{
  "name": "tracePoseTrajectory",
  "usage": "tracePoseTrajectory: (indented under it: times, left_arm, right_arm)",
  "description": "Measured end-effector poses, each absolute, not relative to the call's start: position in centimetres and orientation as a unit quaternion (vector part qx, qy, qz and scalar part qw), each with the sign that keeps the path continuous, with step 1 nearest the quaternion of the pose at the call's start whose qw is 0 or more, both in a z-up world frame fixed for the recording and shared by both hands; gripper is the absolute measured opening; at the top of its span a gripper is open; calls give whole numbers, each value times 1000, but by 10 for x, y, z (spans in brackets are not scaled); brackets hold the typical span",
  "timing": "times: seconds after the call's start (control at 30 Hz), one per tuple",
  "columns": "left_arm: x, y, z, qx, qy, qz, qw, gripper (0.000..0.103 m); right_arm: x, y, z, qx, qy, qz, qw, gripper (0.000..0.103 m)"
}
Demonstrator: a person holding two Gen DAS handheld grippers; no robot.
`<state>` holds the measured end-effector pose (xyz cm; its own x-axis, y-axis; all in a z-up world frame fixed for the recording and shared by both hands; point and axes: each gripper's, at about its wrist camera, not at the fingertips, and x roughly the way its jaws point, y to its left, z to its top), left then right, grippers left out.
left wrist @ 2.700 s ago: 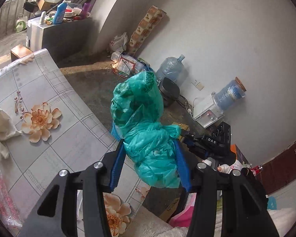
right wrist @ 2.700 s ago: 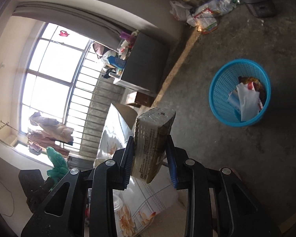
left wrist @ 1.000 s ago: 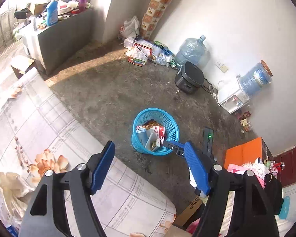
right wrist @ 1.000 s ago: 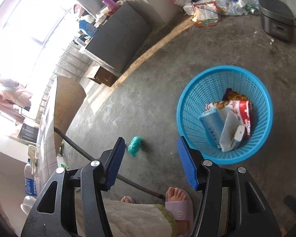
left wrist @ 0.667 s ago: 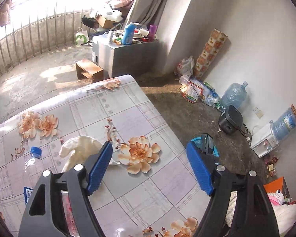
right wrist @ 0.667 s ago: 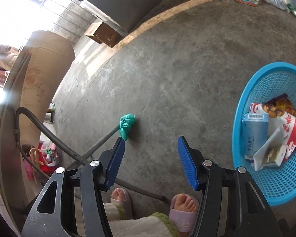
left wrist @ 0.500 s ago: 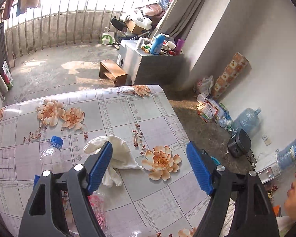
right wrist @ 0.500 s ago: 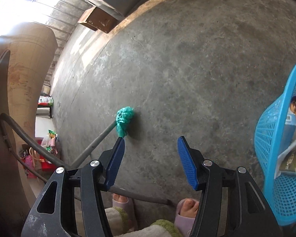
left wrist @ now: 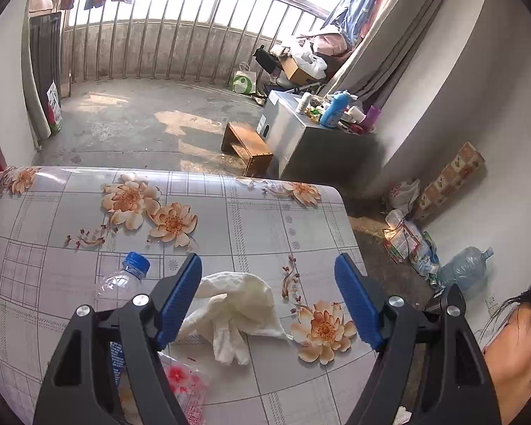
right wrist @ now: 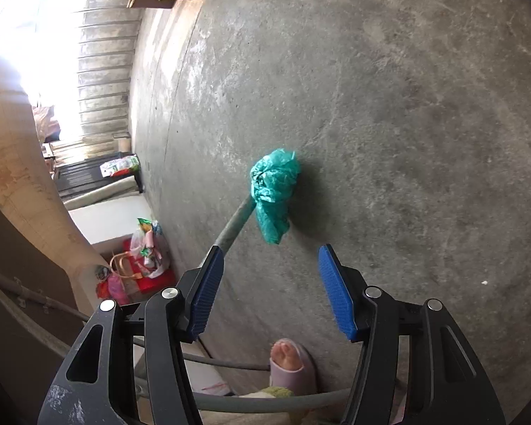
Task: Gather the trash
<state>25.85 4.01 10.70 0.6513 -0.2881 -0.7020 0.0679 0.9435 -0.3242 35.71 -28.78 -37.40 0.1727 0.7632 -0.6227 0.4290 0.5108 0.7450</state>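
Note:
In the left wrist view my left gripper [left wrist: 267,269] is open above the flowered table [left wrist: 258,205], with nothing between its blue pads. Just beneath it lies a crumpled white tissue [left wrist: 233,310]. A clear plastic bottle with a blue cap [left wrist: 124,279] lies to its left, and a clear wrapper with red print [left wrist: 184,386] sits near the left finger. In the right wrist view my right gripper [right wrist: 270,260] is open low over the concrete floor [right wrist: 407,124]. A crumpled green plastic bag [right wrist: 274,193] lies just ahead of its fingertips, against a grey table leg [right wrist: 235,225].
A person's foot in a pink slipper [right wrist: 292,359] stands just below the right gripper. Bags [right wrist: 148,248] sit under the table at left. Beyond the table are a wooden stool [left wrist: 247,147], a grey cabinet [left wrist: 311,141], floor litter [left wrist: 407,244] and a water jug [left wrist: 463,271]. The person's head [left wrist: 517,340] is at bottom right.
The left gripper swung from the blue basket on the floor to the tabletop over the tissue. The right gripper dropped toward the floor; the basket left its view and the green bag came close.

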Motion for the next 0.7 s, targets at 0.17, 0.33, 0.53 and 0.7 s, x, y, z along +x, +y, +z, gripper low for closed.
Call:
tracePoseTrajectory:
  times: [0.17, 0.33, 0.53, 0.7]
  left_arm:
    - [258, 41, 105, -129, 400, -79, 904, 75]
    - [262, 48, 97, -119, 409, -60, 903, 75]
    - [262, 60, 88, -126, 414, -48, 900, 75]
    - [256, 67, 93, -129, 404, -39, 905, 75]
  right_arm:
    - [402, -249, -419, 495, 656, 133, 555, 55]
    - [418, -228, -455, 505, 673, 109, 529, 55]
    - [423, -218, -479, 543, 660, 105, 508, 48]
    - [424, -218, -488, 561, 653, 100, 498, 41]
